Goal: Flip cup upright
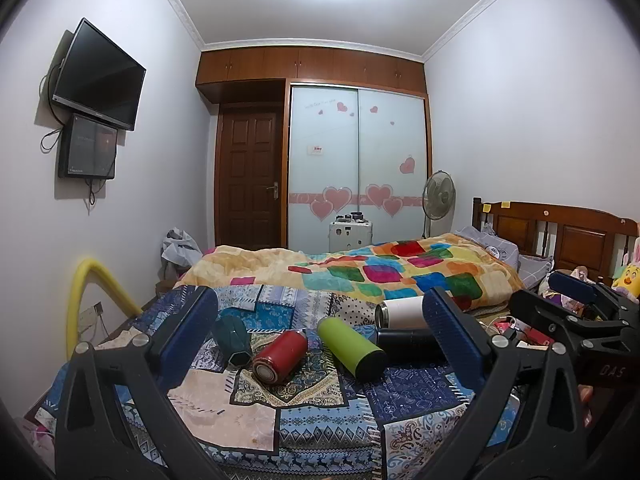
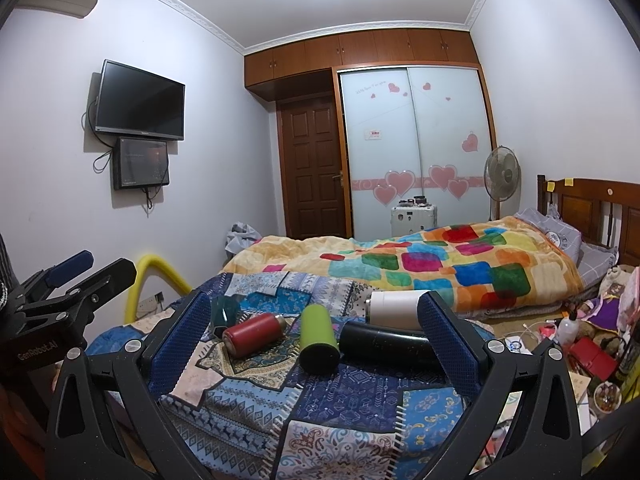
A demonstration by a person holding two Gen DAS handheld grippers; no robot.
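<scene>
Several cups lie on their sides on a patchwork blanket (image 1: 320,432): a dark green faceted cup (image 1: 234,338), a red flask (image 1: 280,356), a lime green flask (image 1: 350,346), a black flask (image 1: 408,342) and a white flask (image 1: 400,311). They also show in the right wrist view: dark green (image 2: 224,314), red (image 2: 252,334), lime (image 2: 318,338), black (image 2: 384,346), white (image 2: 394,306). My left gripper (image 1: 320,336) is open and empty, short of the cups. My right gripper (image 2: 316,338) is open and empty, also short of them.
A colourful quilt (image 1: 380,272) covers the bed behind. A yellow foam-covered rail (image 1: 92,292) stands at the left. Clutter and cables (image 2: 576,336) lie at the right by the wooden headboard (image 2: 592,208). A fan (image 1: 438,196) and wardrobe (image 1: 356,160) stand at the back.
</scene>
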